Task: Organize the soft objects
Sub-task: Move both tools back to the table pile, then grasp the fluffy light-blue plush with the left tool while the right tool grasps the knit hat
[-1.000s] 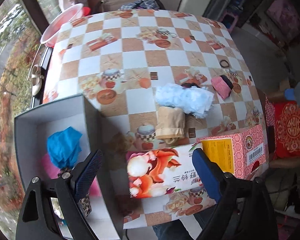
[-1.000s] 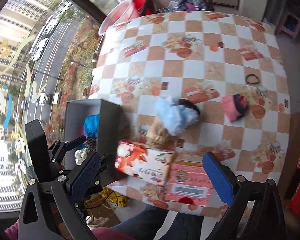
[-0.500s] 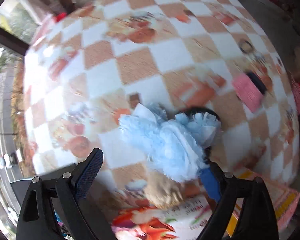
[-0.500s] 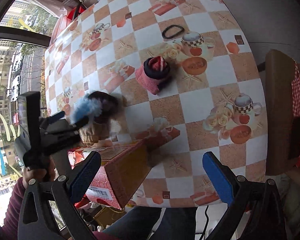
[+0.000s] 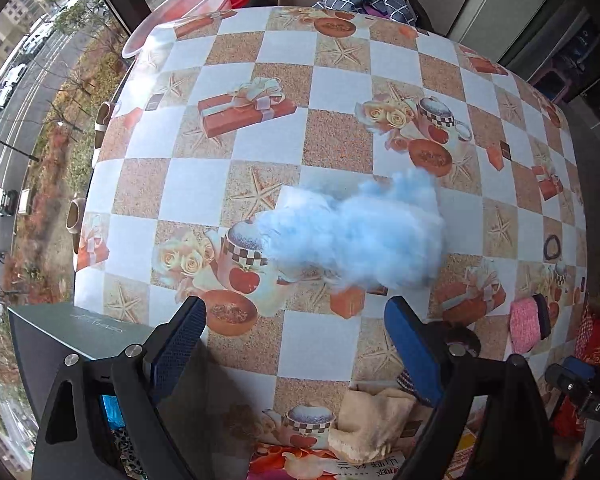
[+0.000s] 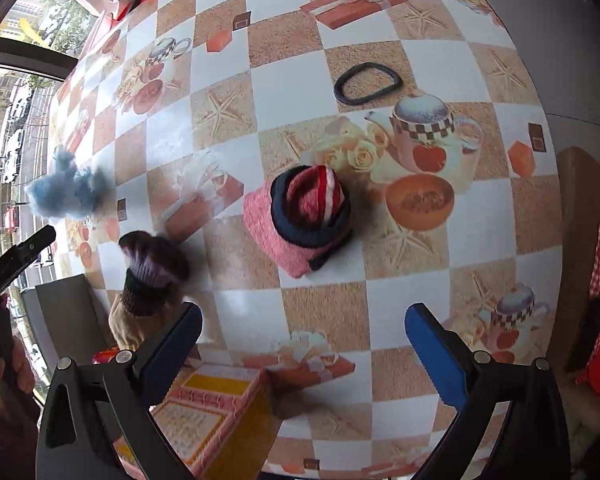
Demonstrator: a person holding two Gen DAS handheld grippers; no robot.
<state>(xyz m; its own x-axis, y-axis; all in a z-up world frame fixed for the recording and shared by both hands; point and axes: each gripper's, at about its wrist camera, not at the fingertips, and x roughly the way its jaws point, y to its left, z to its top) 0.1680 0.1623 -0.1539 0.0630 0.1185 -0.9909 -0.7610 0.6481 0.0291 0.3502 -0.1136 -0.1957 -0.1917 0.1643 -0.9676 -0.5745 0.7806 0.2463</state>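
A fluffy light-blue soft item (image 5: 356,232) lies on the checked tablecloth, just beyond the tips of my left gripper (image 5: 296,332), which points down, open, with nothing between its fingers. A beige sock (image 5: 372,420) lies under its right finger, beside a dark purple striped sock (image 6: 152,268). My right gripper (image 6: 304,320) hangs open above a rolled pink and navy sock (image 6: 300,220), which sits just past its fingertips. The blue item (image 6: 68,192) shows at the far left of the right wrist view.
A grey open box (image 5: 80,332) with cloth items inside stands at the table's near left. A printed pink carton (image 6: 220,408) lies at the front edge. A black hair band (image 6: 366,82) lies further back. A pink basin (image 5: 188,12) sits at the far corner.
My left gripper has swung from over the grey box across to the blue fluffy item. My right gripper has come down and over to the pink rolled sock. Both stayed open.
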